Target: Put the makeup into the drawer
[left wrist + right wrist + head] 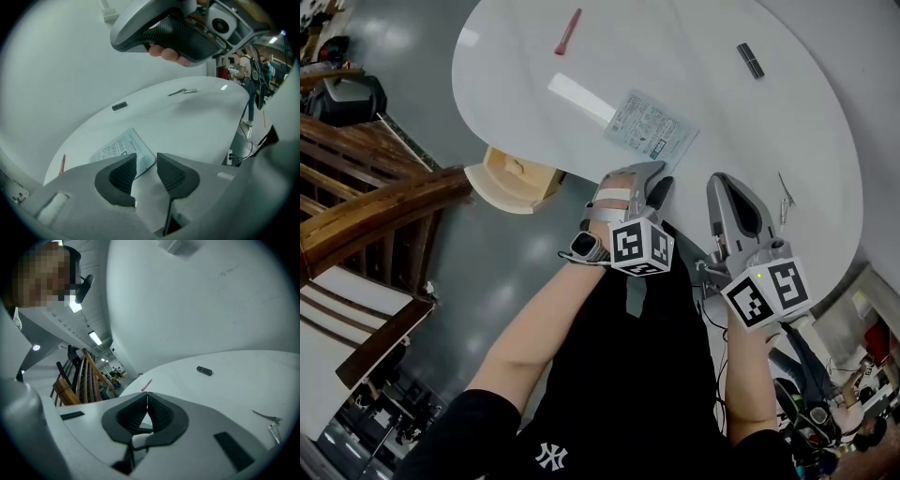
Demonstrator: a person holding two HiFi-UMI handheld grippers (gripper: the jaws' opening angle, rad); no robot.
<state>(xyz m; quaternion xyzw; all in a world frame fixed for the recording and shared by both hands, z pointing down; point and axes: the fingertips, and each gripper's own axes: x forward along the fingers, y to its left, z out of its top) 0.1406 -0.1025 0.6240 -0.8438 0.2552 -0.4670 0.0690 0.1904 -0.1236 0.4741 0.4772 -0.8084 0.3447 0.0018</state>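
On the white oval table (787, 122) lie a pink makeup pencil (567, 31) (146, 385) at the far left, a dark lipstick tube (750, 60) (119, 106) (204, 371) at the far right, and a printed sachet (651, 127) (117, 149) near the front edge. A pale wooden drawer (508, 159) stands open below the table's left edge. My left gripper (656, 180) (146, 159) is open and empty, with the sachet just beyond its tips. My right gripper (722, 187) (147, 397) hovers beside it, shut on nothing.
A white strip (581, 98) lies next to the sachet. Metal tweezers (785, 197) (183, 91) (267, 416) rest near the table's right edge. A wooden stair railing (366, 216) runs along the left, over grey floor.
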